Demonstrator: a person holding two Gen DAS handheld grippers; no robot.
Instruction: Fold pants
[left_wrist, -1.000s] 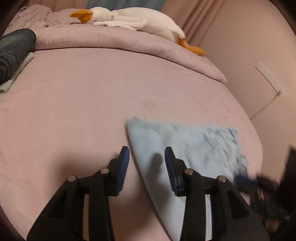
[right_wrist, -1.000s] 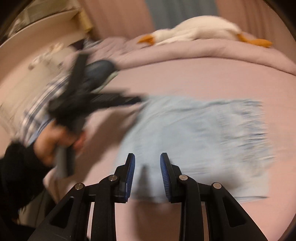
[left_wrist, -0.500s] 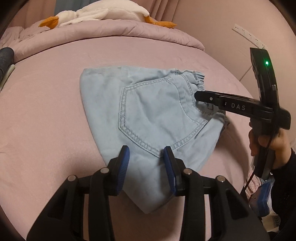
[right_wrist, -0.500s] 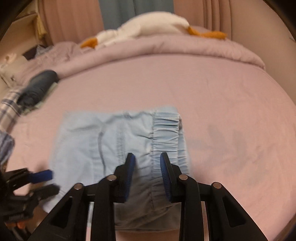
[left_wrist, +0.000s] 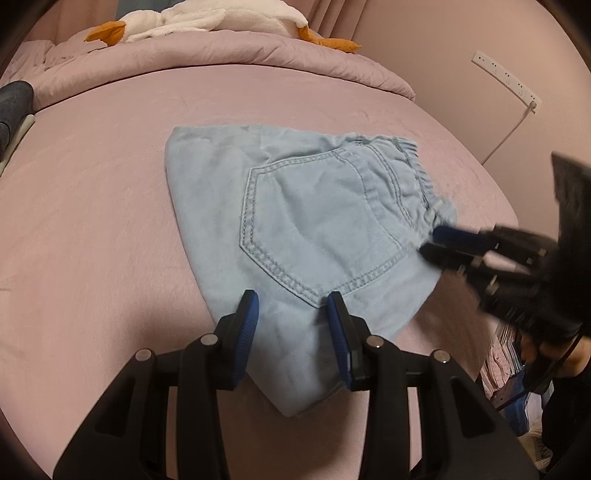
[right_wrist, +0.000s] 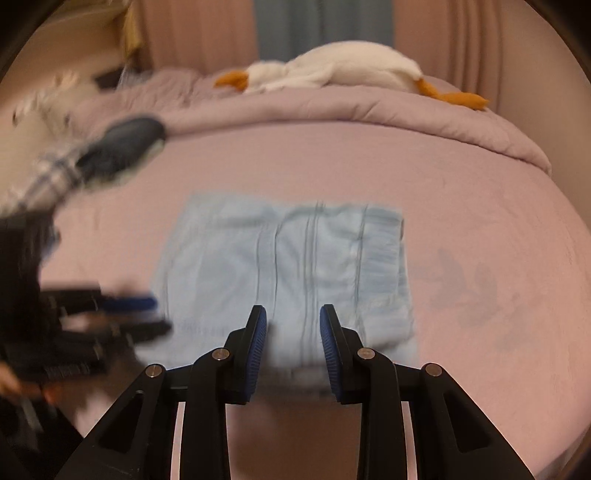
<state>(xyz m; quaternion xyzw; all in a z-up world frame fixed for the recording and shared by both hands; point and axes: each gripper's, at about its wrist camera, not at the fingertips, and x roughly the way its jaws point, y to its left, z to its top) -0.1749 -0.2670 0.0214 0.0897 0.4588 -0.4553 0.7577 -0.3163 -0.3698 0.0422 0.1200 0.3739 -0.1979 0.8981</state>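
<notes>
Light blue denim pants (left_wrist: 314, 221) lie folded flat on the pink bed (left_wrist: 92, 221), back pocket up and the elastic waistband to the right. My left gripper (left_wrist: 292, 306) hovers open over their near pointed corner, with cloth showing between the fingers but not pinched. The right gripper (left_wrist: 432, 245), blurred, has its tips at the waistband's near corner. From the right wrist, the pants (right_wrist: 288, 258) are blurred. My right gripper (right_wrist: 292, 321) stands open over their near edge, with the left gripper (right_wrist: 155, 314) at the left corner.
A white plush goose (left_wrist: 207, 18) lies on the rolled pink duvet (left_wrist: 221, 55) at the far end. Dark folded clothes (left_wrist: 13, 103) sit at the bed's left edge. A white power strip (left_wrist: 506, 77) hangs on the wall beyond the right side.
The left gripper swung over the pants' corner, then held still. The right gripper dropped from above the waistband to its near corner and is still moving, with its view blurred.
</notes>
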